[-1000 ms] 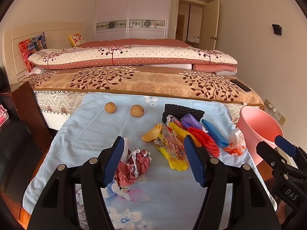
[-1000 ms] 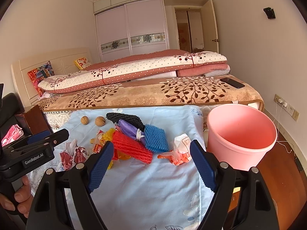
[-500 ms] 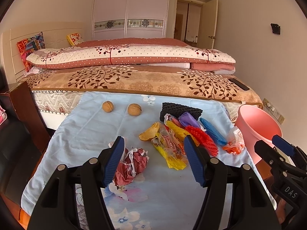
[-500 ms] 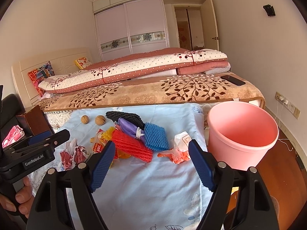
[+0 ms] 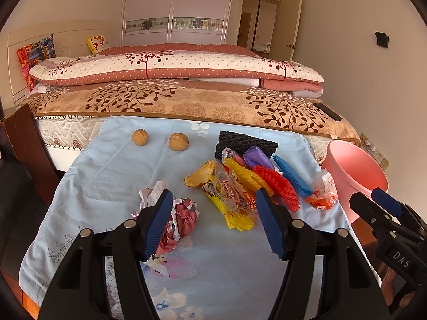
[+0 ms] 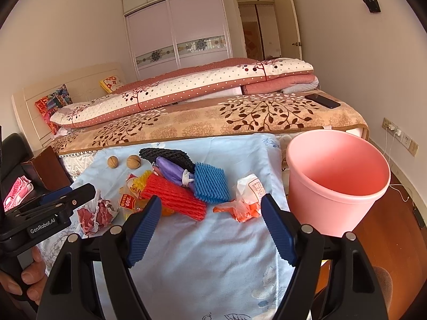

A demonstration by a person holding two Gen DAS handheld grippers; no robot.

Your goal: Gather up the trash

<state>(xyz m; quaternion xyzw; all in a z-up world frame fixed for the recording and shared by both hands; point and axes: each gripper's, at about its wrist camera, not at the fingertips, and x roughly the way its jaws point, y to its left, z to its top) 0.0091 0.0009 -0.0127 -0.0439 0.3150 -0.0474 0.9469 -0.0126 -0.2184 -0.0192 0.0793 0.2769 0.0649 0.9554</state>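
Observation:
Trash lies on a light blue cloth: a crumpled red and white paper, a yellow snack wrapper, red, blue, black and purple foam nets, an orange and white wrapper. An empty pink bucket stands to the right of the table. My left gripper is open and empty, its left finger just in front of the crumpled paper. My right gripper is open and empty, before the orange wrapper.
Two walnuts lie at the far side of the cloth. A bed with folded quilts stands behind the table, a phone on it. A dark wooden cabinet is at the left. Wooden floor lies at the right.
Both grippers have moved slightly forward over the table and stay open. Nothing on the cloth has moved.

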